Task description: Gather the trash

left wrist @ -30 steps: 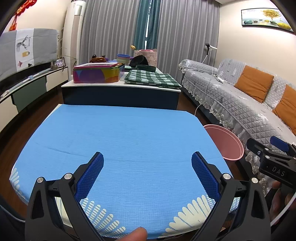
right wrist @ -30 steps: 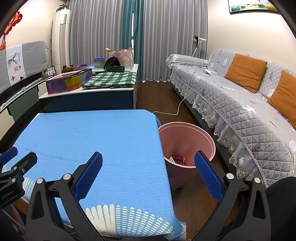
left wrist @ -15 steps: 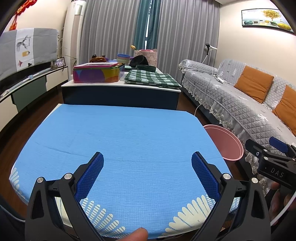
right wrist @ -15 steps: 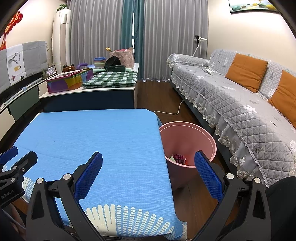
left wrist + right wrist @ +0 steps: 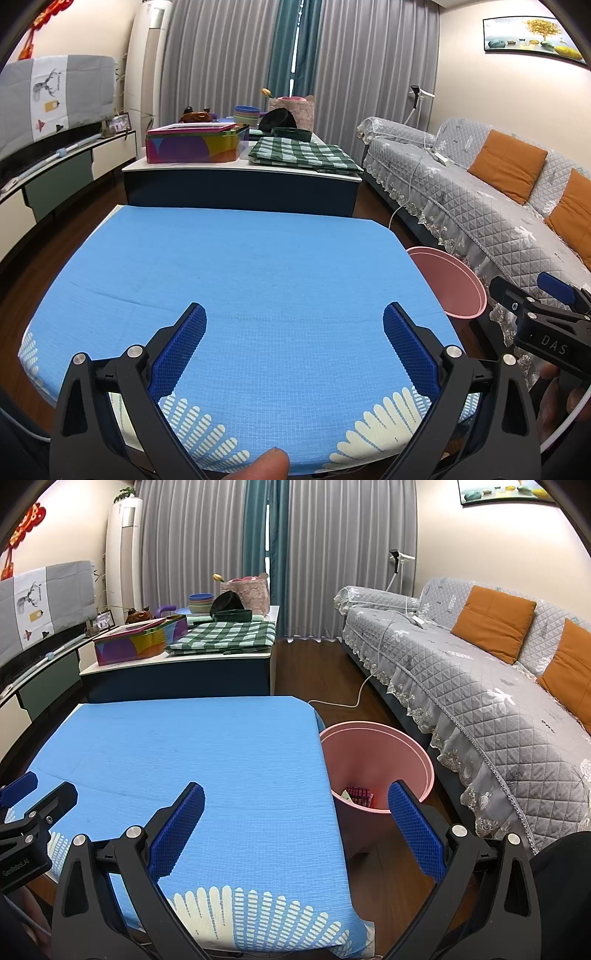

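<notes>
Pink bin (image 5: 376,760) holding wrappers (image 5: 357,795) stands on the floor at two o'clock from the right claw (image 5: 295,834), the nearer one, while both it and the left claw (image 5: 293,349) gape wide, released, over bare blue tablecloth (image 5: 240,277).

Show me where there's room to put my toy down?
The blue tablecloth is bare from the open left gripper to its far edge. The white-topped side table behind is crowded. The pink round bin holds trash.
</notes>
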The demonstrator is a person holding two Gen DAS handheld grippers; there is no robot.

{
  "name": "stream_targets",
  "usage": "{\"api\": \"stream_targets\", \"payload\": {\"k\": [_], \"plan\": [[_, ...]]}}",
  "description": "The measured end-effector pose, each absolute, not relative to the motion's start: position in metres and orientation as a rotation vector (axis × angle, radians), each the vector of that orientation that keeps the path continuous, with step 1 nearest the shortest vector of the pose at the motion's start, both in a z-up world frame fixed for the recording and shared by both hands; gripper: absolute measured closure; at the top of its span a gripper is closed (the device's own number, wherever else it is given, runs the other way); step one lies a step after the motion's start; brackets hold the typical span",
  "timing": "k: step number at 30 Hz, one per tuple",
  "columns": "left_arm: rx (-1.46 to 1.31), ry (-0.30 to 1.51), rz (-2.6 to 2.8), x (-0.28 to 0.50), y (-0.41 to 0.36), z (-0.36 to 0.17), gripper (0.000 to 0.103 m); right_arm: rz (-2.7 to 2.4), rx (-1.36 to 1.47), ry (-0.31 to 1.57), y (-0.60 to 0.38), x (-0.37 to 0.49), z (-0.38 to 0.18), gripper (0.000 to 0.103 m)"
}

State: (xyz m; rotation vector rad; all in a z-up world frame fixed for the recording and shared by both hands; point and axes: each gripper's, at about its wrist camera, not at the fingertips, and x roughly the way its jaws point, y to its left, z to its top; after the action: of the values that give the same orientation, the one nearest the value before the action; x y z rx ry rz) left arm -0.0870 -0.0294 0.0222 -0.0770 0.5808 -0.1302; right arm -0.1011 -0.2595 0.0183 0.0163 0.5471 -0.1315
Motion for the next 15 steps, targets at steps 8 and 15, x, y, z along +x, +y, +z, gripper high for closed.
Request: {"api": "stream_targets", "payload": {"k": [8,15], "plan": [[-0.082,0.584,-0.128,-0.0887,-0.029,0.02,0.008,-0.132,0.017,0.547,-0.2588,-0.1011,0.0183,0.005],[-0.08,0.59,-0.127,-0.0886,-0.0301,0.0192,0.008,-0.132,0.017,0.547,-0.2589,-0.1011,0.0184,0.005]]}}
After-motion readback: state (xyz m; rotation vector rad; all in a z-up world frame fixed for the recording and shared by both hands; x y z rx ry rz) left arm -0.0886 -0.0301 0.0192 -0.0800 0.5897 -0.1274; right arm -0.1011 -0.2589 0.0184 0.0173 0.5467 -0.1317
